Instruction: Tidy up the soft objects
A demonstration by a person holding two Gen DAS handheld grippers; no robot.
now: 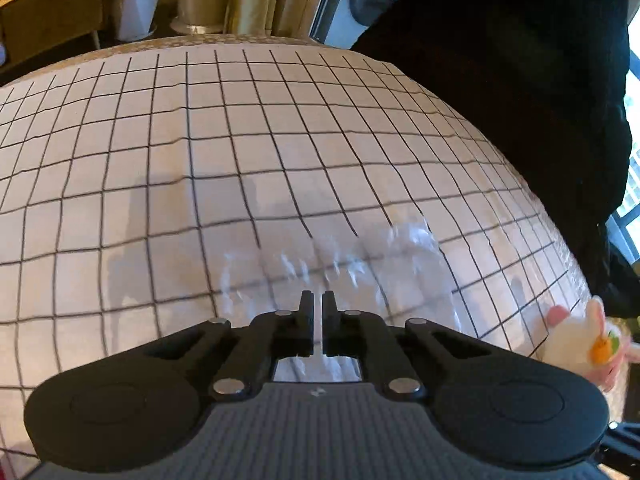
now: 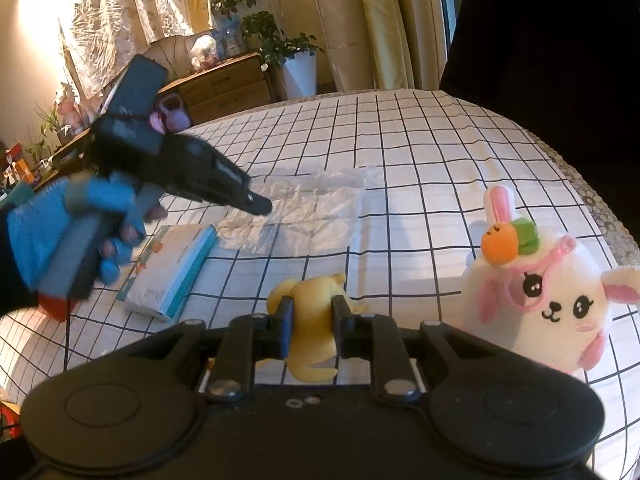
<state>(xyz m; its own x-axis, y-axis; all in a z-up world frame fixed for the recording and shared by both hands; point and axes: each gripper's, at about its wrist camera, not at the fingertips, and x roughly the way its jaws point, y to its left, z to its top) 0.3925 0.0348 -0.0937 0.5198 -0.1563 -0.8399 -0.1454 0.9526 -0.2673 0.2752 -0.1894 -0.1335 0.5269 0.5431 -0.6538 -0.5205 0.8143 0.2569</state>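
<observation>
Near my table's left edge lies a small box (image 2: 170,276) (teal-edged); a wooden dresser (image 2: 228,90) and potted plant (image 2: 292,58) stand beyond.

Warm daylight, strong glare top-left in right wrist view, washing out the curtain (image 2: 132,16). Left gripper (image 2: 262,206) motion-blurred there, w/ soft shadows on the checked cloth (image 2: 440,152). Left wrist view dimmer, pinkish; plastic bag (image 1: 340,256) smeared by blur, specular streaks. Heavy fisheye bend: grid lines curve hard toward edges.
</observation>
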